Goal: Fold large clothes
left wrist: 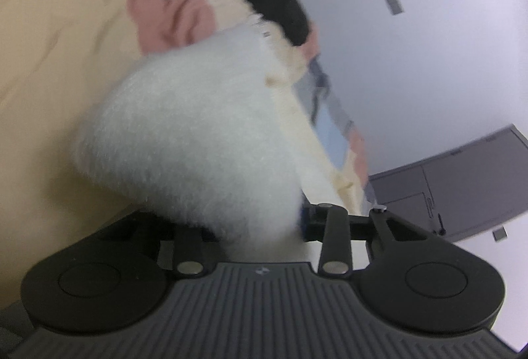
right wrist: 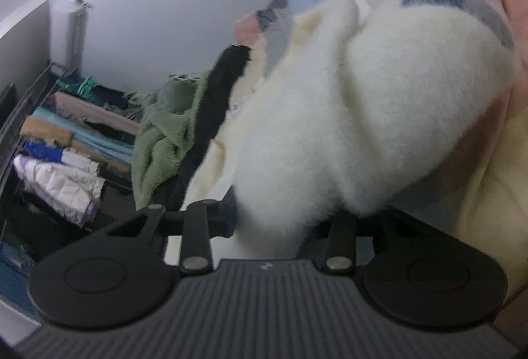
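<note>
Hiding both fingertip pairs, white fleece garment bunches into left hand-held gripper, right hand-held gripper; closure indiscernible

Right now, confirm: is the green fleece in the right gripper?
No. The right gripper clamps the white fluffy garment; the green fleece lies apart.

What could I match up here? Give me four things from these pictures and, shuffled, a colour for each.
Things:
1. fluffy garment
2. crumpled blanket
3. puffy jacket
4. cabinet

Colours:
A. grey
B. green
C. white fleece
D. shiny white, quilted

Pairs: 1-C, 2-B, 3-D, 4-A
</note>
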Tool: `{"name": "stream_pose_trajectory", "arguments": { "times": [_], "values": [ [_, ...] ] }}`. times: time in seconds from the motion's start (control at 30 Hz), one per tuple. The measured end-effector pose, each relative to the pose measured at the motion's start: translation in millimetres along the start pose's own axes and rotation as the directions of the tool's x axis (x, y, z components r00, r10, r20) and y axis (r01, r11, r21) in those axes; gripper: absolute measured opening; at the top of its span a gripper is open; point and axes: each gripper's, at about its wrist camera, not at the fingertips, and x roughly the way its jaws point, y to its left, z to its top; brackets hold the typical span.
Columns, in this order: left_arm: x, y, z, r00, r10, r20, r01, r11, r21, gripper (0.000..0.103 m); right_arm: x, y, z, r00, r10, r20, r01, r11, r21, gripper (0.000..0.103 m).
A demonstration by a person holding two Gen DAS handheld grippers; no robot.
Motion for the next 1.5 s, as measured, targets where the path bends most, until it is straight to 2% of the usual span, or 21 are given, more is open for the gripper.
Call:
{"name": "stream_pose_trajectory", "arguments": {
  "times": [0.1,0.2,0.3,0.37,0.43,0.5,0.57,0.73,0.9,1.03,1.13,1.23,1.37,1.5],
  "values": [
    [-25,-13,-12,1.0,-0.015,0.023,0.014,0.998,0.058,0.042,-19,9,-3,1.0,0.024,0.008,-0.024,1.0,-0.012,0.041],
    [-44,-12,-24,0.999,-0.04,0.022,0.039,0.997,0.067,0.042,-39,13,-8,0.999,0.036,-0.012,-0.036,0.999,-0.014,0.042],
    [-39,-5,-28,0.999,-0.036,-0.008,0.036,0.998,0.051,0.044,-47,15,-13,1.0,0.005,-0.024,-0.006,0.999,-0.041,0.042],
    [-32,0,-27,0.999,-0.021,-0.039,0.022,0.999,0.024,0.049,-45,13,-15,0.999,-0.025,-0.026,0.024,0.999,-0.04,0.045],
    [-26,4,-25,0.997,-0.019,-0.069,0.019,1.0,0.004,0.058,-36,12,-15,0.998,-0.056,-0.037,0.055,0.998,-0.029,0.052],
    [-19,7,-24,0.996,-0.006,-0.086,0.007,1.0,0.01,0.063,-31,9,-14,0.996,-0.067,-0.065,0.066,0.998,-0.018,0.074],
    [-16,6,-24,0.996,-0.004,-0.093,0.006,1.0,0.018,0.069,-31,9,-16,0.996,-0.052,-0.077,0.051,0.999,-0.015,0.082],
    [-21,-4,-20,0.996,-0.073,-0.045,0.076,0.996,0.049,0.072,-48,20,-13,0.999,-0.018,-0.033,0.016,0.998,-0.059,0.082],
    [-13,-34,-2,0.992,-0.127,0.002,0.126,0.983,0.133,0.075,-48,47,10,0.999,0.028,0.044,-0.02,0.985,-0.17,0.082],
    [13,-65,18,0.992,-0.127,0.011,0.12,0.961,0.248,0.077,-22,57,37,0.997,0.024,0.076,-0.008,0.978,-0.207,0.081],
    [41,-79,31,0.994,-0.106,0.003,0.1,0.945,0.311,0.077,5,55,57,0.996,-0.017,0.088,0.036,0.975,-0.22,0.081],
    [71,-84,40,0.998,-0.061,0.018,0.05,0.926,0.375,0.077,32,53,71,0.994,-0.068,0.083,0.087,0.963,-0.255,0.08],
    [114,-72,55,1.0,0.001,0.003,-0.002,0.933,0.36,0.077,65,42,81,0.989,-0.13,0.069,0.145,0.94,-0.308,0.078],
    [149,-77,62,0.999,0.05,0.01,-0.05,0.902,0.429,0.077,93,28,87,0.986,-0.159,0.058,0.169,0.919,-0.357,0.078]
  ]
}}
